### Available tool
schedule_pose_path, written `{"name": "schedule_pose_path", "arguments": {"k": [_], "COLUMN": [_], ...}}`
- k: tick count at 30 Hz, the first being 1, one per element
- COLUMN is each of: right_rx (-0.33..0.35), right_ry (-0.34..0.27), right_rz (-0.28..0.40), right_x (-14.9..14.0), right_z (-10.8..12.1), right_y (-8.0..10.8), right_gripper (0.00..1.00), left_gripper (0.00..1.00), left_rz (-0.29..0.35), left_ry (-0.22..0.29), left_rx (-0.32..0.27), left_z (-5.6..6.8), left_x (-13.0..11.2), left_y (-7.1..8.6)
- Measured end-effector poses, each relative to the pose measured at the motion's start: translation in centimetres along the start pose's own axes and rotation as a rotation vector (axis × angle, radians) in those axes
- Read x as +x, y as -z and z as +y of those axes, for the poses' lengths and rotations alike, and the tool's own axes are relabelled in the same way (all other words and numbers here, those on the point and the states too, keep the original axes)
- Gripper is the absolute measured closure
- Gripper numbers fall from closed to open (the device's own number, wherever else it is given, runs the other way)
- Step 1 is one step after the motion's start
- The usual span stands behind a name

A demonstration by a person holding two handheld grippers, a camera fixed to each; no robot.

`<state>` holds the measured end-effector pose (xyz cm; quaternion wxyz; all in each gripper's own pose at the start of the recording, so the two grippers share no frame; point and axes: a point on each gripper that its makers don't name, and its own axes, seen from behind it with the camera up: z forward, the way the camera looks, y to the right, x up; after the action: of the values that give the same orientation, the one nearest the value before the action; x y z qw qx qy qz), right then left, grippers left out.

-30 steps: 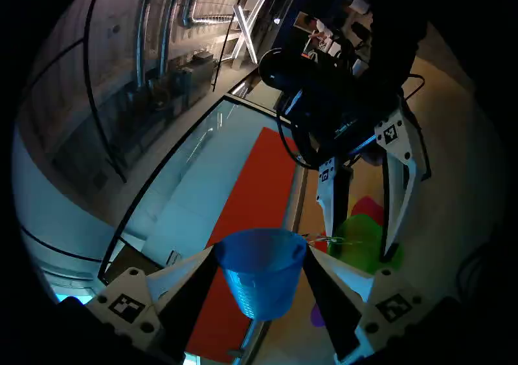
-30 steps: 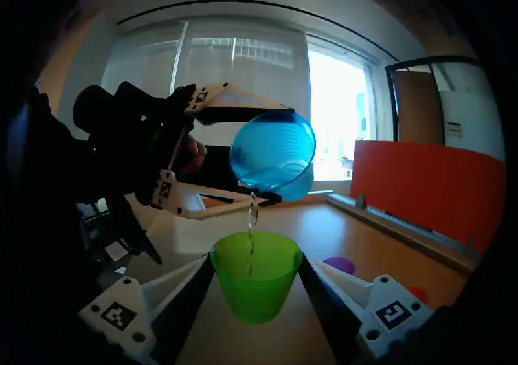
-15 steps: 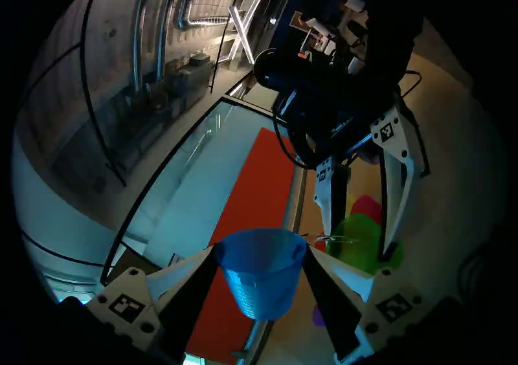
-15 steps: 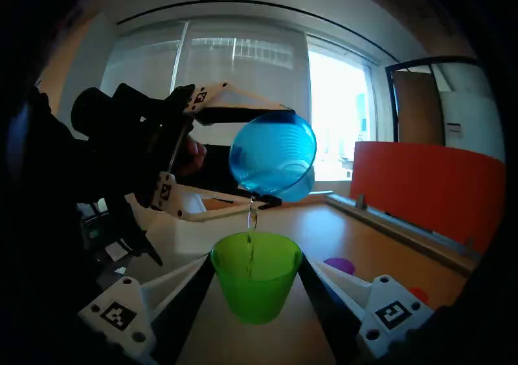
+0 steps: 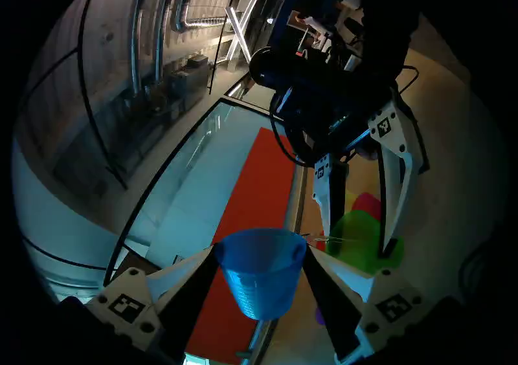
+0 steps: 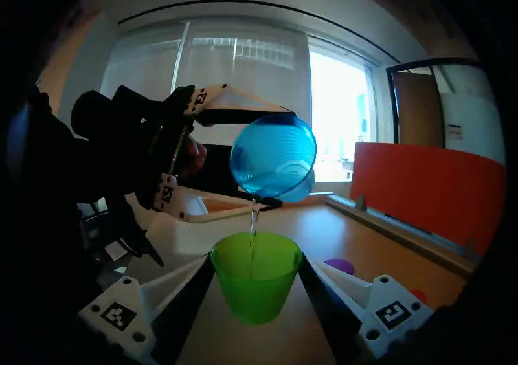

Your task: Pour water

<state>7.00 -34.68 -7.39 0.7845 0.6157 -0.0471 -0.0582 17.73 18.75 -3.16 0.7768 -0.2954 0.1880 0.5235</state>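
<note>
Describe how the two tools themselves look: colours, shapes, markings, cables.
The right tool has two long, tapering white fingers with black inner faces, a square black-and-white marker near each finger's base, and a bulky black body with a looping black cable. The left tool is the same build: white fingers, square markers, black body.

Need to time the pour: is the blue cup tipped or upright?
Tipped. The blue cup lies nearly on its side, and a thin water stream falls from its lower rim into the green cup.
</note>
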Motion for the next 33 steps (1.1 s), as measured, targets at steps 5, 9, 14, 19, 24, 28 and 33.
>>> {"name": "schedule_pose_path", "arguments": {"k": [5,9,14,19,24,28,33], "right_rx": [-0.001,0.000,0.000,-0.001,0.000,0.001,0.000], "right_ry": [0.001,0.002,0.003,0.004,0.006,0.007,0.009], "right_rz": [0.000,-0.001,-0.001,-0.001,-0.002,0.000,0.000], "right_x": [0.04,0.06,0.05,0.07,0.07,0.13,0.12], "right_z": [-0.01,-0.04,-0.09,-0.04,-0.08,-0.13,-0.13], "right_y": [0.01,0.00,0.07,0.08,0.07,0.07,0.09], "right_gripper": [0.07,0.07,0.07,0.07,0.07,0.07,0.07], "left_gripper": [0.12,0.12,0.12,0.12,0.12,0.12,0.12], "left_rz": [-0.003,-0.002,0.000,0.001,0.001,0.001,0.003], "left_ry": [-0.022,-0.029,-0.033,-0.041,-0.045,-0.053,-0.058], "left_rx": [0.001,0.000,0.000,0.003,0.004,0.004,0.005], "left_z": [0.00,0.09,0.01,-0.13,-0.21,-0.19,-0.24], "left_x": [-0.03,0.02,0.00,0.04,0.07,0.14,0.31], "left_y": [0.07,0.12,0.16,0.15,0.12,0.12,0.15]}}
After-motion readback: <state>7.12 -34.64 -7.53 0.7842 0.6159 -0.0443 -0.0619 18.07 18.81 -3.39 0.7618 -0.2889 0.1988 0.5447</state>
